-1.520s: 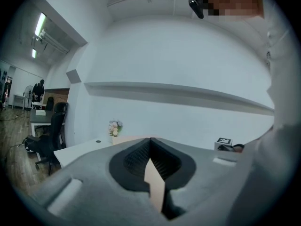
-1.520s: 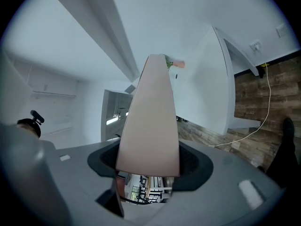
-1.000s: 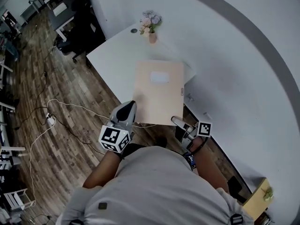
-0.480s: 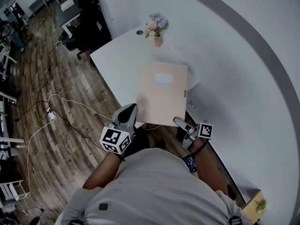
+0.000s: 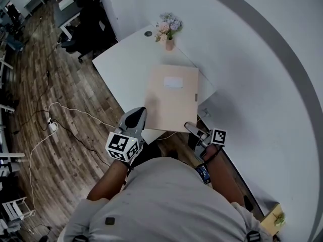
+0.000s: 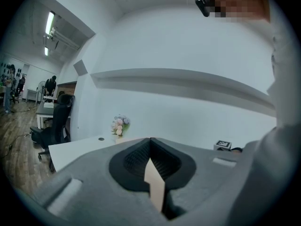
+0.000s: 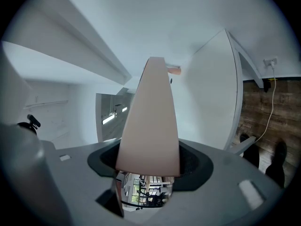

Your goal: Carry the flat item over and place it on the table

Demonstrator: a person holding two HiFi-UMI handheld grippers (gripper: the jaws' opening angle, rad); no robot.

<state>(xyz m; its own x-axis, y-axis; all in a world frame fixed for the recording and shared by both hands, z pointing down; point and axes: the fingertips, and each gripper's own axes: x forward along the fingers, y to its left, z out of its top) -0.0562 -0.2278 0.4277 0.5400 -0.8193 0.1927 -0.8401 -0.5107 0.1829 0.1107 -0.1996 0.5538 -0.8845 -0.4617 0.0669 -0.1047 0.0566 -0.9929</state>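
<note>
Flat item: beige sheet with pale label, frame centre, lying level over right part of white table. Its near edge overhangs table edge toward me. Cannot tell whether far end touches tabletop. My left gripper pinches near-left corner, jaws pressed onto thin edge. My right gripper clamps near-right corner, sheet between pads. Flower vase beyond sheet, top centre, by wall. Wood floor fills left.
</note>
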